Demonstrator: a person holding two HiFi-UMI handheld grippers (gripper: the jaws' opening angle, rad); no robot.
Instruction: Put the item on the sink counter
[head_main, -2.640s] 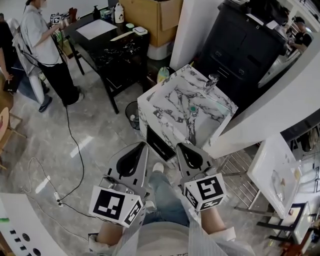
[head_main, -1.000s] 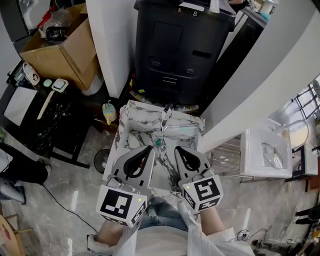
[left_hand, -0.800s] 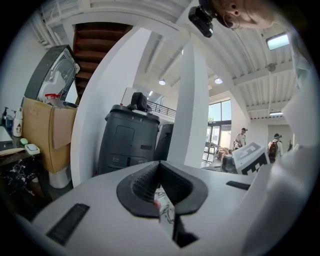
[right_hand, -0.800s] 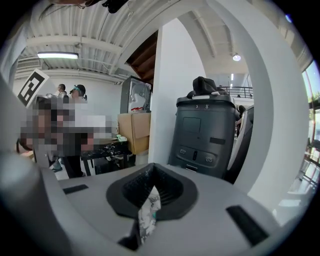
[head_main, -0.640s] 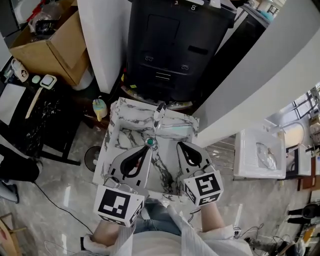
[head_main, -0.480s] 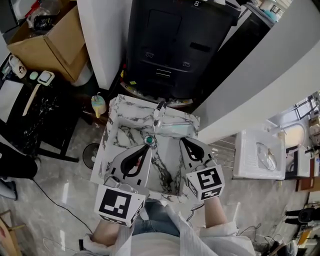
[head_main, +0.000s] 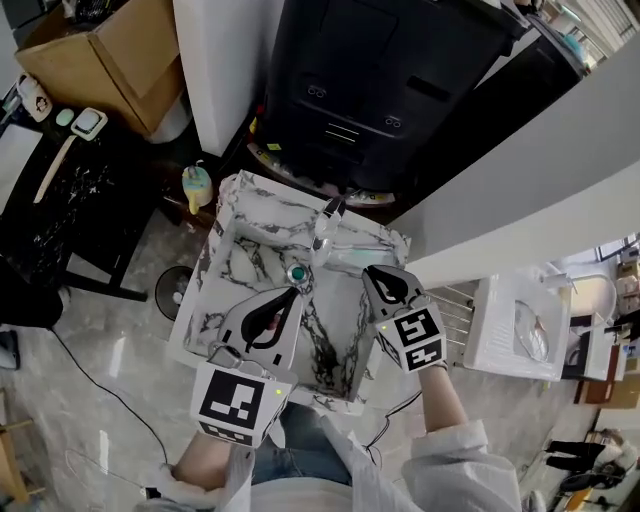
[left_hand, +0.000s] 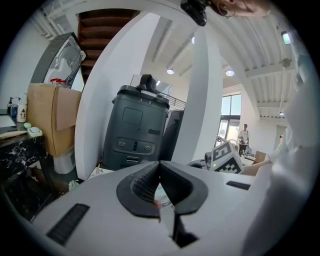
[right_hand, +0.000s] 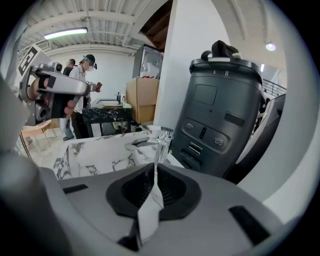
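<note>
While both stay shut, right tongs (head_main: 374, 272) have advanced past left tongs (head_main: 296, 292) toward faucet (head_main: 325, 222).

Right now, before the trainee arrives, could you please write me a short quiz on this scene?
1. True or false: the right gripper has its fingers spread wide apart.
2. What stands at the back rim of the marble sink? A) a kettle B) a faucet C) a potted plant
3. Fill in: in the head view, the teal drain stopper lies just ahead of the ___ gripper's tips.
Key: 1 false, the fingers are together; 2 B; 3 left, the left gripper.
</note>
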